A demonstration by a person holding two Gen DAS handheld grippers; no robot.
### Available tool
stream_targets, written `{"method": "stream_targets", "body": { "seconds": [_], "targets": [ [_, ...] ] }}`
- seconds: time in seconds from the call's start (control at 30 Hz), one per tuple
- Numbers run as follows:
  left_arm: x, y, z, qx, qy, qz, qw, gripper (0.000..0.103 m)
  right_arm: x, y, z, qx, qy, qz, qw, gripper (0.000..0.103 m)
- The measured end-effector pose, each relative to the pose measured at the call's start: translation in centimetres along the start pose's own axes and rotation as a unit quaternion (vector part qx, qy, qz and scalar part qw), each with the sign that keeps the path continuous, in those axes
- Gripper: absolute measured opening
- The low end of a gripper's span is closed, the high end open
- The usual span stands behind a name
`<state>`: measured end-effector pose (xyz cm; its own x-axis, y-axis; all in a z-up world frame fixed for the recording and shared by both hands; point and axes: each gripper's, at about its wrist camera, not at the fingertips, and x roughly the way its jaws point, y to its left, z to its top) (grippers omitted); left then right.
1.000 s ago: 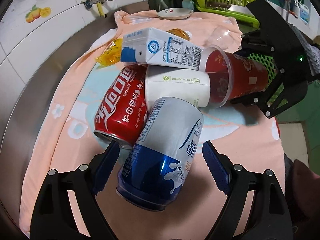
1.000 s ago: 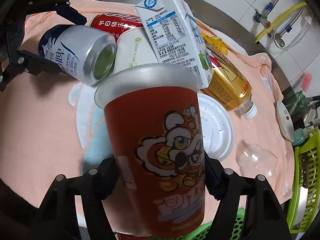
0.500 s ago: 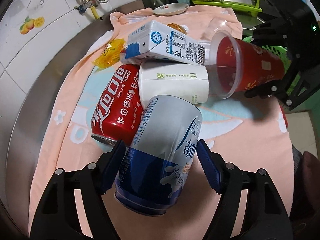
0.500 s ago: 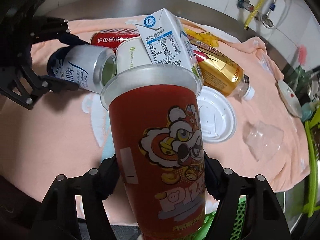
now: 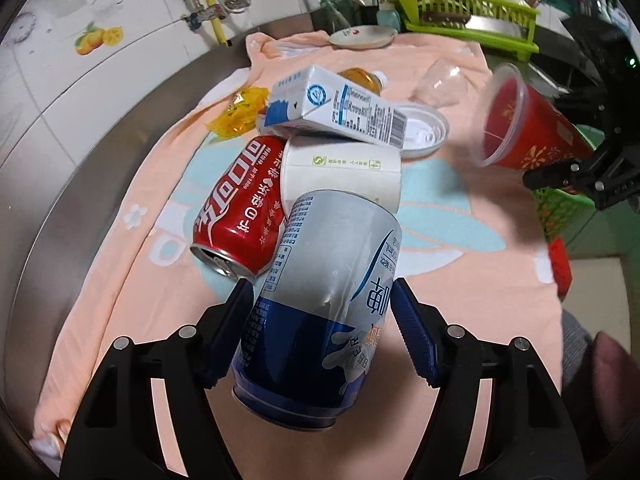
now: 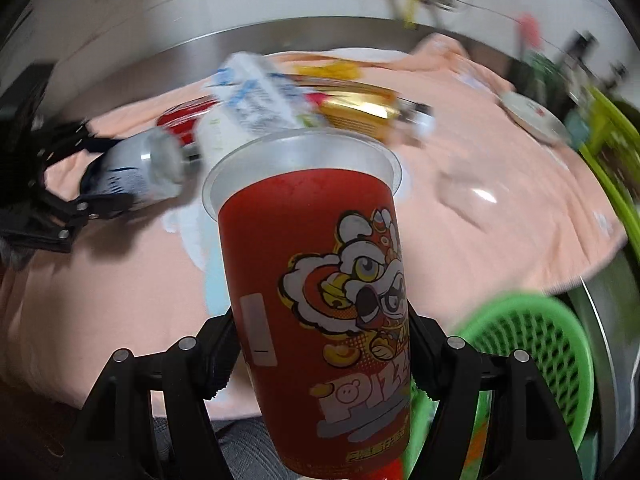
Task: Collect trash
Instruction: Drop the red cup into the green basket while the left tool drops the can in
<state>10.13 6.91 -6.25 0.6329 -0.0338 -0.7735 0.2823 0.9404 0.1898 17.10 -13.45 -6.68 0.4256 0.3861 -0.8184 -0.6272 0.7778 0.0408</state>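
A: Left wrist view first: the blue and silver can [image 5: 320, 304] sits between the pads of the left gripper [image 5: 323, 334], the blue fingers [image 5: 412, 334] pressed against both its sides, so the claw is clamped on it. Its far end leans against the red cola can [image 5: 240, 216] and the white paper cup [image 5: 340, 172], both lying on their sides on the peach towel [image 5: 460, 280].

B: And the carton?

A: The milk carton [image 5: 336, 108] lies across the top of that white cup, with a yellow wrapper [image 5: 238, 114] just beside it and a white lid [image 5: 424, 132] flat on the towel behind.

B: The other hand?

A: The right gripper [image 6: 322, 354] is clamped on the red lion cup [image 6: 320, 300], rim pointing away, held up off the towel. A green basket [image 6: 536, 356] is below and to its right, off the towel's edge. The rest of that view is motion-blurred.

B: Farther out?

A: A clear plastic cup [image 5: 442, 84], a small plate [image 5: 362, 36] and a green dish rack [image 5: 468, 12] near the back.
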Motion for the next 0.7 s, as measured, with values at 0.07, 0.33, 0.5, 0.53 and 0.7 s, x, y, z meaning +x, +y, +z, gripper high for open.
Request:
{"method": "stream_targets", "body": {
  "seconds": [0.07,0.33,0.5,0.53,0.7],
  "targets": [
    [-0.5,0.0,-0.1,-0.012,-0.007,-0.006,0.9999,0.069,-0.9,-2.2,-1.3,0.036,-0.001,-0.017,0.999,0.068],
    [-1.9,-0.5,0.1,-0.046,-0.026,-0.034,0.9980,0.067,-2.5,-11.3,-6.6,0.161,0.012,-0.097,0.982,0.068],
    [-2.5,-1.3,0.9,-0.052,-0.034,-0.042,0.9972,0.066,-1.0,-15.3,-9.6,0.214,0.038,-0.121,0.969,0.068],
    [-2.5,-1.4,1.0,-0.052,-0.035,-0.046,0.9970,0.066,-0.5,-15.6,-10.0,0.219,0.042,-0.118,0.968,0.068],
    [-3.1,-2.2,1.8,-0.057,-0.042,-0.060,0.9957,0.066,1.3,-16.5,-11.9,0.229,0.063,-0.118,0.964,0.068]
  ]
}}
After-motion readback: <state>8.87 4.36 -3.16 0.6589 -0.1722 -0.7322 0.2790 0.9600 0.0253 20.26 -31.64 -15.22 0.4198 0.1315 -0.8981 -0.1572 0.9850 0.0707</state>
